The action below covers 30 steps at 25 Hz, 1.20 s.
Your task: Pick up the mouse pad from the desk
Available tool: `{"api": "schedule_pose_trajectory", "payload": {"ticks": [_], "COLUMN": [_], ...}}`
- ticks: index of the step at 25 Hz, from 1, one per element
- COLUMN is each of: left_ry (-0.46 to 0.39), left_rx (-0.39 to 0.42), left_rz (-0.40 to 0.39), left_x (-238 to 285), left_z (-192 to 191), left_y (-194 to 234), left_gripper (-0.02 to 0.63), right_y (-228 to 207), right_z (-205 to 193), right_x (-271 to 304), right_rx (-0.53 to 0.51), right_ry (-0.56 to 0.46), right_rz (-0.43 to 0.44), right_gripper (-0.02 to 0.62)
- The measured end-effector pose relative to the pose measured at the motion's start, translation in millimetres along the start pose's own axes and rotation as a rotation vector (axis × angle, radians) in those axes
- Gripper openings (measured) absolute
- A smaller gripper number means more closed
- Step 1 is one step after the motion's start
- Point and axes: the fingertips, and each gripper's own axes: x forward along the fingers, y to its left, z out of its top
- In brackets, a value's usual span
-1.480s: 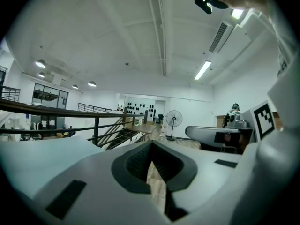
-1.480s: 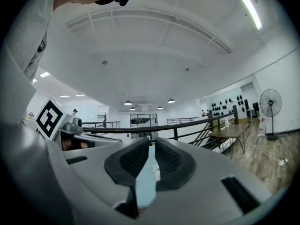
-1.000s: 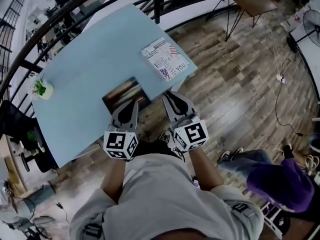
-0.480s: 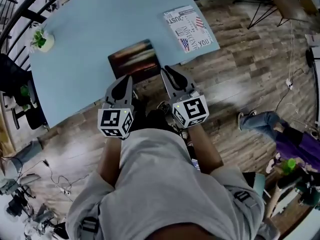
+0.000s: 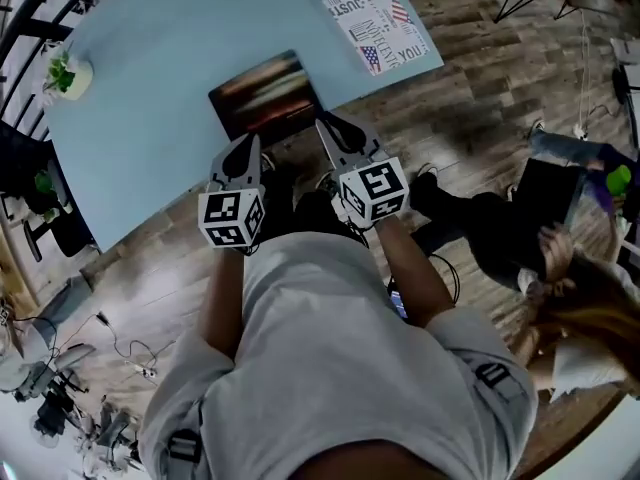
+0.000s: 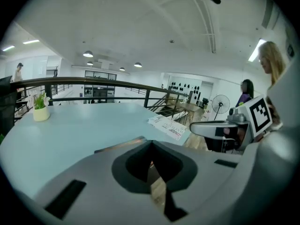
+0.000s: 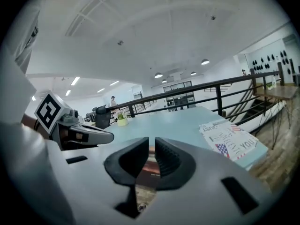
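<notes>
Mouse pad (image 5: 265, 93), dark with a photo print, lies flat at the near edge of the light blue desk (image 5: 150, 128). Left gripper (image 5: 246, 144) hovers just short of that edge, jaws together, empty. Right gripper (image 5: 326, 128) is by the pad's near right corner, jaws a narrow slit apart, nothing between. Printed sheet (image 5: 380, 23) lies to the right.

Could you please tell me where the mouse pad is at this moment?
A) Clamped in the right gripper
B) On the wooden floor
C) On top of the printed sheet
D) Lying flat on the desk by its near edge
D: the mouse pad lies flat on the blue desk by its near edge, well apart from the printed sheet at the desk's corner.
</notes>
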Motion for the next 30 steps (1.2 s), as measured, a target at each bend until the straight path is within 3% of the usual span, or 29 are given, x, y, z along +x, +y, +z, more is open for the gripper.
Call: {"api": "schedule_pose_trajectory", "payload": {"ticks": [20,30], "left_ry": [0.194,0.239], "left_rx": [0.021,0.037], "left_rz": [-0.041,-0.034], "left_x": [35,39], "left_z": [-77,-86], "left_y": [9,22], "left_gripper": [0.012,0.012], "right_y": [-24,-30], "right_z": [-112,-149], "right_x": [9,27], "right_rx": [0.245,0.514], "right_ry": [0.174,0.195], "right_rz": [-0.073,-0.092], "right_gripper": [0.046,0.051]}}
